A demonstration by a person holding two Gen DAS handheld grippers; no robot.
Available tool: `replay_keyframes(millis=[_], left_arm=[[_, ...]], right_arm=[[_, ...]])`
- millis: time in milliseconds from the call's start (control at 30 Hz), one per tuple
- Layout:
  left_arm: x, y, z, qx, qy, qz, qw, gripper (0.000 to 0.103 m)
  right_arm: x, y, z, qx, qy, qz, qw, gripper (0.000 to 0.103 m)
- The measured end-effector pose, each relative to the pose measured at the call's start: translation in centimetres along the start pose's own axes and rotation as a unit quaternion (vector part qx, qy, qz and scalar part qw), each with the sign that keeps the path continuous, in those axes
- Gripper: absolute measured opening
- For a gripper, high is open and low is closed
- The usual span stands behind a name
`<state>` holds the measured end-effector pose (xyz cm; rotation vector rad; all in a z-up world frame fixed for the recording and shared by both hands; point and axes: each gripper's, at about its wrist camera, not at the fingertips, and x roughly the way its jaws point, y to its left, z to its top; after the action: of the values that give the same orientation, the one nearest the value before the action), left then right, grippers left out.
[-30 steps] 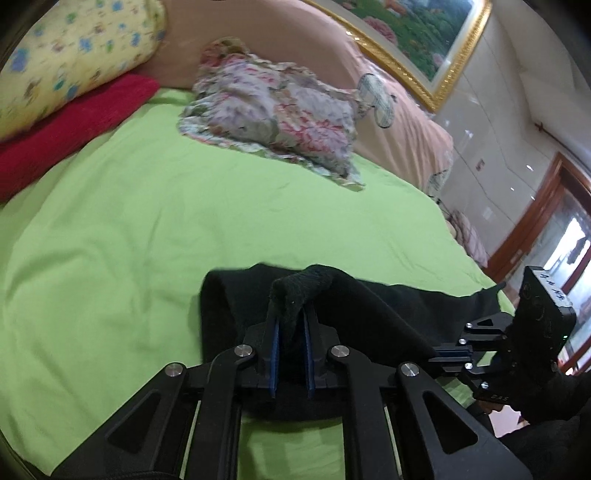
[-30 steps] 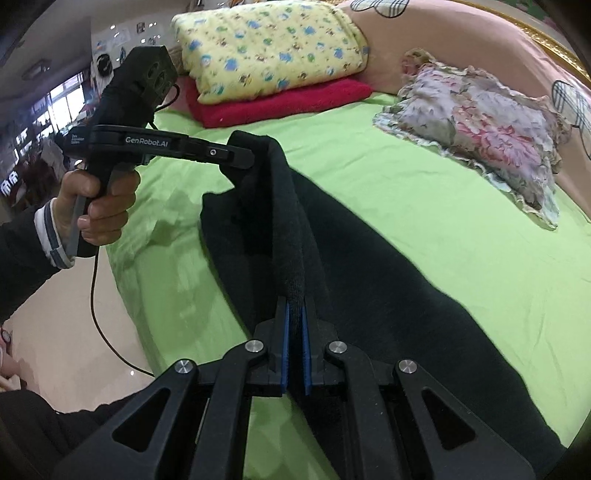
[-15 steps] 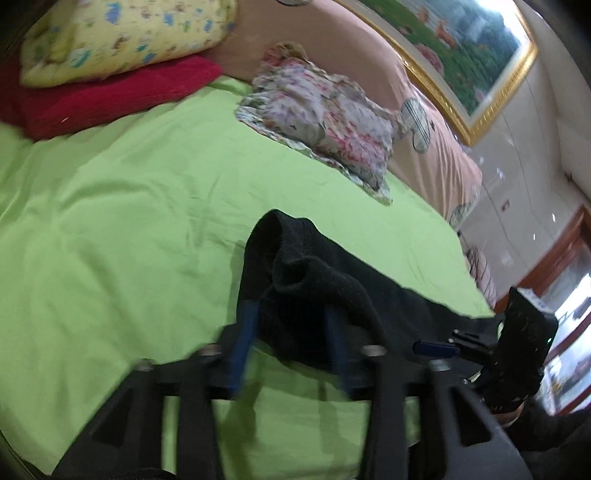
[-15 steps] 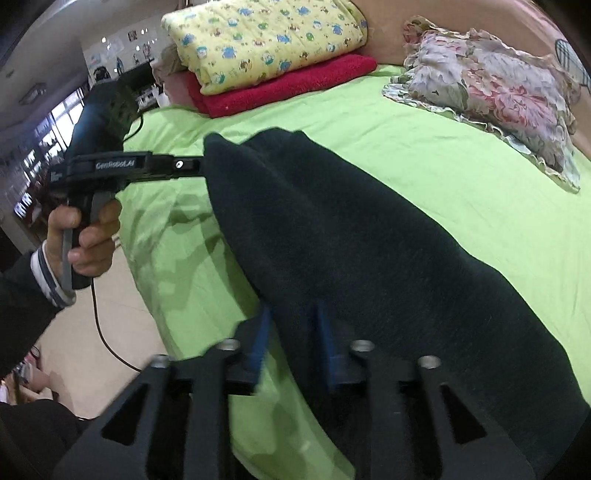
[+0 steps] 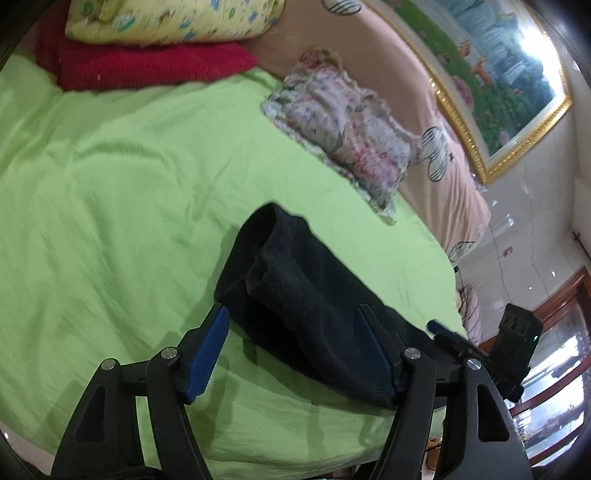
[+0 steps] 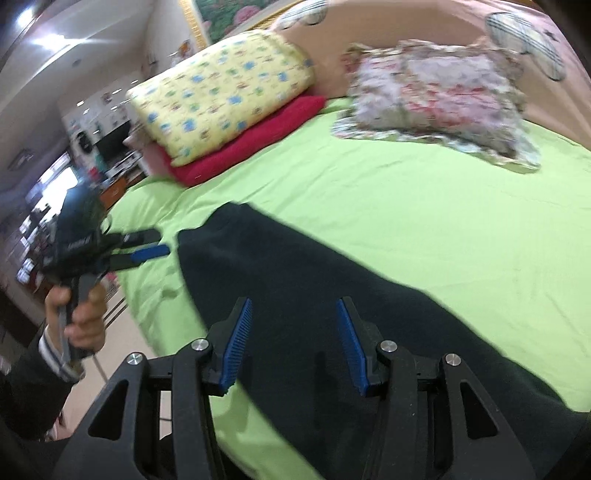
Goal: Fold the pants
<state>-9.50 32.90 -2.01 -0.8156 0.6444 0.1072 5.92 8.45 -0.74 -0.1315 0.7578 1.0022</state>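
Note:
Black pants (image 5: 295,288) lie folded lengthwise on the green bed sheet (image 5: 110,206), near the bed's edge. My left gripper (image 5: 291,339) is open and empty, hovering just behind the pants' near end. In the right wrist view the pants (image 6: 314,280) stretch across the sheet, and my right gripper (image 6: 295,332) is open and empty above them. The left gripper also shows in the right wrist view (image 6: 144,247), open, beside the pants' far end. The right gripper shows in the left wrist view (image 5: 447,334), past the pants.
A floral pillow (image 5: 343,129), a yellow pillow (image 5: 173,18) on a red blanket (image 5: 147,66), and a pink headboard (image 5: 424,103) stand at the far side of the bed. The bed's edge and floor (image 6: 107,354) are at the left in the right wrist view.
Both grippers have opened and let go of the pants. The pants dropped flat onto the sheet, and both grippers have pulled back from them.

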Motion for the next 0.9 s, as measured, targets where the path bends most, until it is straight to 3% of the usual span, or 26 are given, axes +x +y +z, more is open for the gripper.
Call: replay_keyframes(millis=[200, 300, 500, 633, 700, 733, 767, 833, 900], left_arm=[[1.7, 0.5, -0.5, -0.015, 0.014, 0.013, 0.9997, 0.07], [2.3, 1.2, -0.3, -0.029, 0.018, 0.009, 0.9994, 0.07], [4.3, 2.1, 0.7, -0.048, 0.031, 0.004, 0.9983, 0.068], [6.3, 1.5, 1.0, -0.037, 0.033, 0.008, 0.9987, 0.067], [7.1, 0.8, 1.2, -0.025, 0.03, 0.017, 0.9991, 0.061], [7.6, 0.5, 1.4, -0.017, 0.028, 0.023, 0.9992, 0.05], [8.2, 0.2, 1.5, -0.012, 0.031, 0.023, 0.9992, 0.028], [8.7, -0.2, 1.7, -0.004, 0.028, 0.031, 0.9991, 0.023], [7.9, -1.0, 1.7, 0.014, 0.008, 0.034, 0.9993, 0.02]], right_arm=[[-0.4, -3.8, 1.2, 0.039, -0.001, -0.028, 0.999, 0.049], [0.3, -6.1, 1.9, 0.068, 0.015, -0.02, 0.997, 0.049], [5.3, -10.2, 2.5, 0.118, 0.096, 0.015, 0.988, 0.049], [8.4, -11.3, 1.8, 0.11, 0.158, 0.019, 0.981, 0.049], [8.9, -11.3, 1.6, 0.1, 0.166, 0.026, 0.981, 0.049], [9.0, -11.2, 1.6, 0.093, 0.167, 0.029, 0.981, 0.044], [8.9, -11.0, 1.7, 0.088, 0.167, 0.029, 0.982, 0.039], [8.7, -10.0, 2.0, 0.07, 0.166, 0.032, 0.983, 0.018], [8.4, -8.7, 2.4, 0.032, 0.158, 0.0, 0.987, 0.017]])
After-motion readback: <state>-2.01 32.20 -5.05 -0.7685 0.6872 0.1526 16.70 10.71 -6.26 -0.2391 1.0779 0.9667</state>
